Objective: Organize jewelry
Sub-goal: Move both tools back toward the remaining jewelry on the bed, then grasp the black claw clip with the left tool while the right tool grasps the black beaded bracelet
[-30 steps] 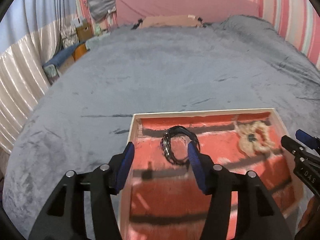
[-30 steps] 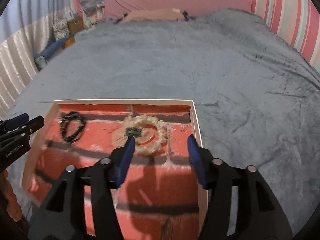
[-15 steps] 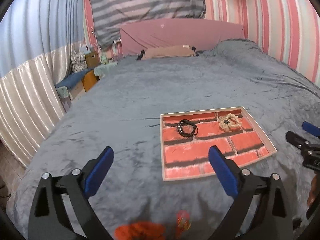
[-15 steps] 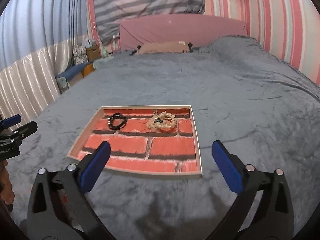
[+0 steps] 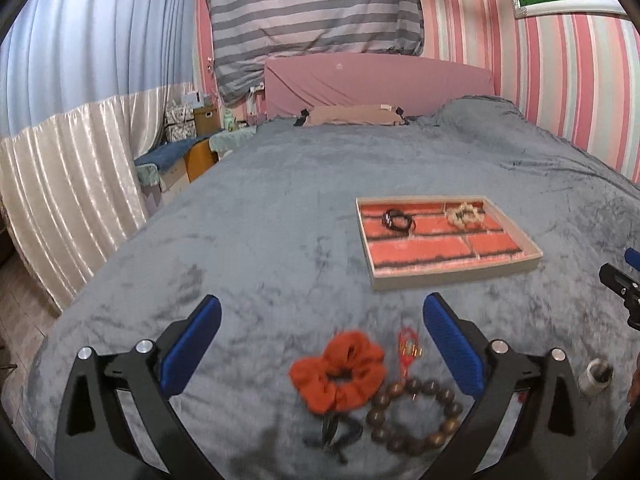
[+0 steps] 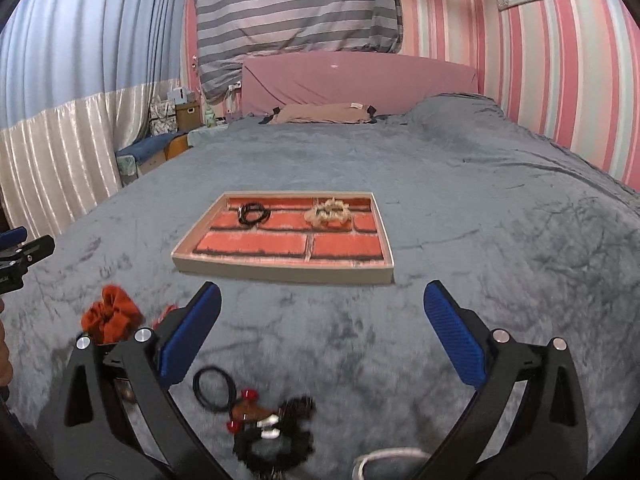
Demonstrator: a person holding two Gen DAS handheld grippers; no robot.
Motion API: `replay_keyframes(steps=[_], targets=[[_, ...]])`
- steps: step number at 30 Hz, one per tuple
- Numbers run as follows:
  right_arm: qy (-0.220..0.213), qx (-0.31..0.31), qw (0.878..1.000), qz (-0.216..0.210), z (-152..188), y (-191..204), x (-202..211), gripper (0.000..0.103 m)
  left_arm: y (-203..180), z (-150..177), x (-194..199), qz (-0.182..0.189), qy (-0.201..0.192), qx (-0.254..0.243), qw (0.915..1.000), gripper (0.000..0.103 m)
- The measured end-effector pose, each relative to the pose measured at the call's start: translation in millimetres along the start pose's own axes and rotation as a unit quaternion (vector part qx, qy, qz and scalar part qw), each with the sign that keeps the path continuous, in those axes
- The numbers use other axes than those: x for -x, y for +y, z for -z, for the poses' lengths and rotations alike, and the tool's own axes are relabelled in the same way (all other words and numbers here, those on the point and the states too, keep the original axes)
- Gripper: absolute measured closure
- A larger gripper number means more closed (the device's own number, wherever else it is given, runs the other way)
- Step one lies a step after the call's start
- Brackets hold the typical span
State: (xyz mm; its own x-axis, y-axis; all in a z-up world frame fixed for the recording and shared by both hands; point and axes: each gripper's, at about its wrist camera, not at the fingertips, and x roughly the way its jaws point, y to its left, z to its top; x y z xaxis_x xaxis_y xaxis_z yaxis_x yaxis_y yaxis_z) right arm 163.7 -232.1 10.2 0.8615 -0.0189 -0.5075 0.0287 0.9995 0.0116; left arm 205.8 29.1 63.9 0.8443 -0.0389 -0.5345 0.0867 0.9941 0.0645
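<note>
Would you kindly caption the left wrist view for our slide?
Open left gripper above orange scrunchie and wooden bead bracelet; brick-patterned tray beyond.

Before me a grey plush bedspread [image 5: 280,208], pink headboard [image 5: 376,80], tan pillow [image 5: 352,115] against it, grey striped cloth [image 5: 312,12] hanging above, pink striped wall [image 5: 560,92] to my right, blue and cream curtain [image 5: 80,120] left, boxes [image 5: 200,114] in the corner.

Looking forward and downward across the grey plush bedspread [image 5: 280,208] from near its foot; both views sharing the shallow brick-patterned tray [image 5: 456,276] [image 6: 280,270] ahead.
</note>
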Motion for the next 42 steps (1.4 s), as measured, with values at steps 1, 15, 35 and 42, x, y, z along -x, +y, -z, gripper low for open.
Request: replay_keyframes(steps=[1, 15, 35, 42], targets=[[0.005, 0.004, 1.000, 0.005, 7.5, 3.9, 1.0, 0.004, 0.1, 6.8, -0.2, -0.003, 0.002, 0.000, 1.0000, 0.004], [0.014, -0.005, 0.999, 0.051, 93.2, 23.6, 11.5, 0.004, 26.2, 84.2, -2.2, -0.011, 0.030, 0.034, 0.9989, 0.004], [0.132, -0.053, 0.989, 0.048, 98.2, 17.0, -61.3, 0.040, 30.2, 104.3, -29.7, 0.026, 0.057, 0.012, 0.9980, 0.005], [0.158, -0.065, 0.985, 0.033, 105.1, 11.8, -73.7, 0.052, 20.7, 106.4, -39.9, 0.036, 0.068, -0.007, 0.9970, 0.005]])
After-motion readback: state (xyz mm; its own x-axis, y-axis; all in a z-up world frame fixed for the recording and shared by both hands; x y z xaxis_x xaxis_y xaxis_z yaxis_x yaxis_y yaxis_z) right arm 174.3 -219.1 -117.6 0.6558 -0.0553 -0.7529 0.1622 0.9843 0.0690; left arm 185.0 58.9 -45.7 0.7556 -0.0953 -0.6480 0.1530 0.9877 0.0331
